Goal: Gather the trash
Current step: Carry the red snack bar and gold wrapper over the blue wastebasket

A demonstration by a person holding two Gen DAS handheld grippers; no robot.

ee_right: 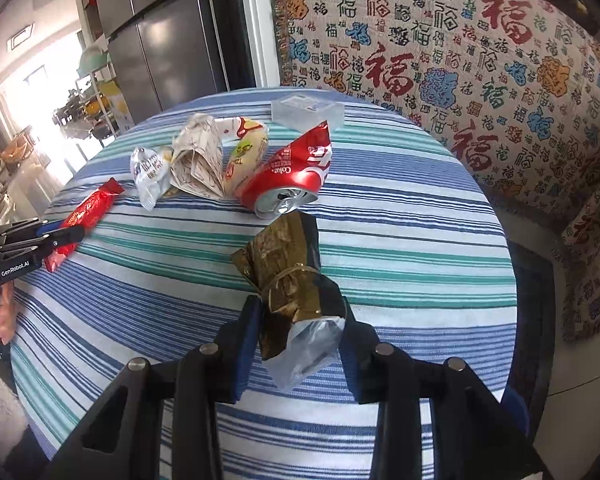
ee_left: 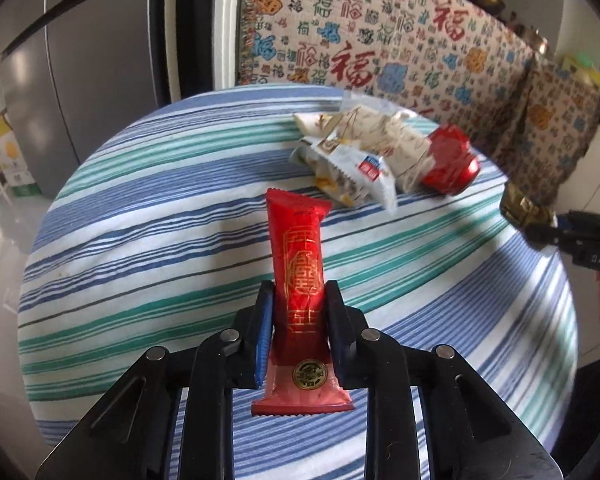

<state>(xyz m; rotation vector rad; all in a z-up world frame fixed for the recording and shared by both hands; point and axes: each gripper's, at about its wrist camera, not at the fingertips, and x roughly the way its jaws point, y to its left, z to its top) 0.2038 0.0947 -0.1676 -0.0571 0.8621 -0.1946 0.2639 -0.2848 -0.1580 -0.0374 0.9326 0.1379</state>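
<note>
Two grips confirmed. We find left gripper [ee_left: 299, 312] jaws clenched on red wrapper [ee_left: 298, 264], lifted above striped surface [ee_left: 140, 240]. Right gripper [ee_right: 298, 340] jaws grasp gold-black wrapper [ee_right: 290, 276]. We note crushed red can [ee_right: 290, 180] and pale wrappers [ee_right: 196, 160] heaped mid-surface.

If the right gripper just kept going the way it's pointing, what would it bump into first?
Probably the crushed red cola can, lying just beyond the gold wrapper that the right gripper holds. Depth is hard to judge; it might meet the striped tablecloth first.
</note>
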